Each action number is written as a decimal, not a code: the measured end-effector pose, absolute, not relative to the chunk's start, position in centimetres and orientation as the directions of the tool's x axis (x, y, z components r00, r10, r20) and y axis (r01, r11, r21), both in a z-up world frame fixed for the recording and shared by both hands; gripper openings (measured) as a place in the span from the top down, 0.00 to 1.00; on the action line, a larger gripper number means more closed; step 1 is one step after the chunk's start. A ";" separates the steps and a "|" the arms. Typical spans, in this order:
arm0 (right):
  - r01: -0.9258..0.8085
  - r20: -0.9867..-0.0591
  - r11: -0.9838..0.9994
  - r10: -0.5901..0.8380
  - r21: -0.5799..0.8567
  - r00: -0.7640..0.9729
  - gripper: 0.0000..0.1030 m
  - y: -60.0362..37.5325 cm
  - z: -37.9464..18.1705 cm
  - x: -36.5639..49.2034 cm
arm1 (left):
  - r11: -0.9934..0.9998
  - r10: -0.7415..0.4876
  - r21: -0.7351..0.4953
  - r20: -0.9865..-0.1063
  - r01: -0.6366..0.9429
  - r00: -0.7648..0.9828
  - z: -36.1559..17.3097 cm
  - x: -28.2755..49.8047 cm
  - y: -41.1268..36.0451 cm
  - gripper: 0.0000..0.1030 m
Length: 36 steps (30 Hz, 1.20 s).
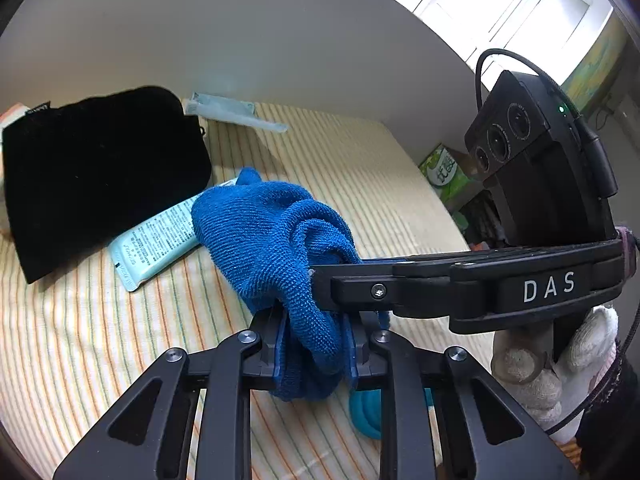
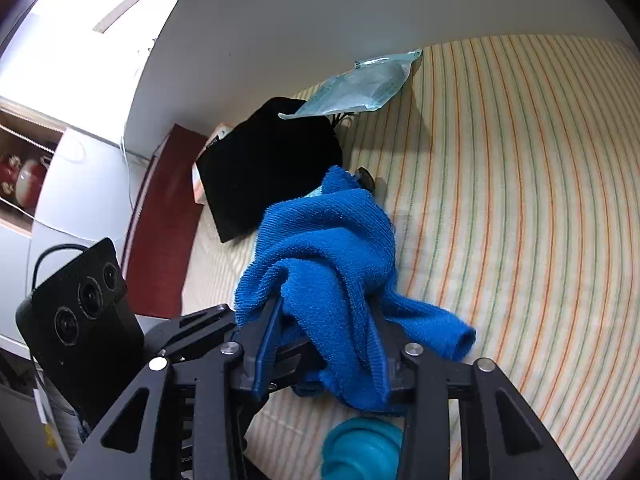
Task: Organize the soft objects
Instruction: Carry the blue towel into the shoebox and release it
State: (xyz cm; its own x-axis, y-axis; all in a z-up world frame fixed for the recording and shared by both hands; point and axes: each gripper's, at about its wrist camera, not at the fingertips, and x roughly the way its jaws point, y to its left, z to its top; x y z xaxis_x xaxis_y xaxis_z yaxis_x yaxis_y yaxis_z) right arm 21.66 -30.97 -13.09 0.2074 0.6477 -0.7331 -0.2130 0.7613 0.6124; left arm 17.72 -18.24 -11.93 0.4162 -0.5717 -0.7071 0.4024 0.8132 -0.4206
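While the left tongs (image 1: 314,346) pinch the blue cloth (image 1: 272,236), the right tongs (image 2: 326,344) pinch it too.

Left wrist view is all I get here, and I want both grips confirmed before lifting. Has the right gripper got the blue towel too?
Observer: Yes. In the right wrist view the right gripper has its pads pressed on a fold of the blue towel.
Operator: Does any of it hang free on that side?
Observer: A rolled end trails past the right finger onto the striped sheet.
Operator: Anything beyond the black pouch?
Observer: A dark red board runs along the bed's edge beside the black pouch.
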 end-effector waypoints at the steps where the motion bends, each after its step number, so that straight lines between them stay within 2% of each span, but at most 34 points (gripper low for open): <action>1: -0.218 -0.731 0.761 0.648 0.611 0.213 0.67 -30.9 -12.7 21.4 | 0.811 -0.575 -0.422 -0.702 0.405 0.420 -11.4 17.6 -17.9 0.81; 11: -0.352 -0.706 0.764 0.640 0.541 0.304 0.67 -28.0 -4.5 18.7 | 0.819 -0.569 -0.362 -0.609 0.445 0.552 -4.3 14.3 -12.9 0.80; 20: -0.544 -0.668 0.701 0.677 0.460 0.308 0.67 -18.0 1.9 17.9 | 0.887 -0.461 -0.305 -0.541 0.347 0.703 0.6 11.9 -3.4 0.80; 28: -0.658 -0.658 0.627 0.707 0.416 0.258 0.68 -7.6 3.8 18.5 | 0.937 -0.329 -0.282 -0.529 0.204 0.782 1.9 11.8 4.7 0.80; 36: -0.731 -0.668 0.569 0.713 0.376 0.212 0.67 1.9 2.7 18.6 | 0.957 -0.214 -0.285 -0.546 0.060 0.810 0.2 12.3 11.3 0.80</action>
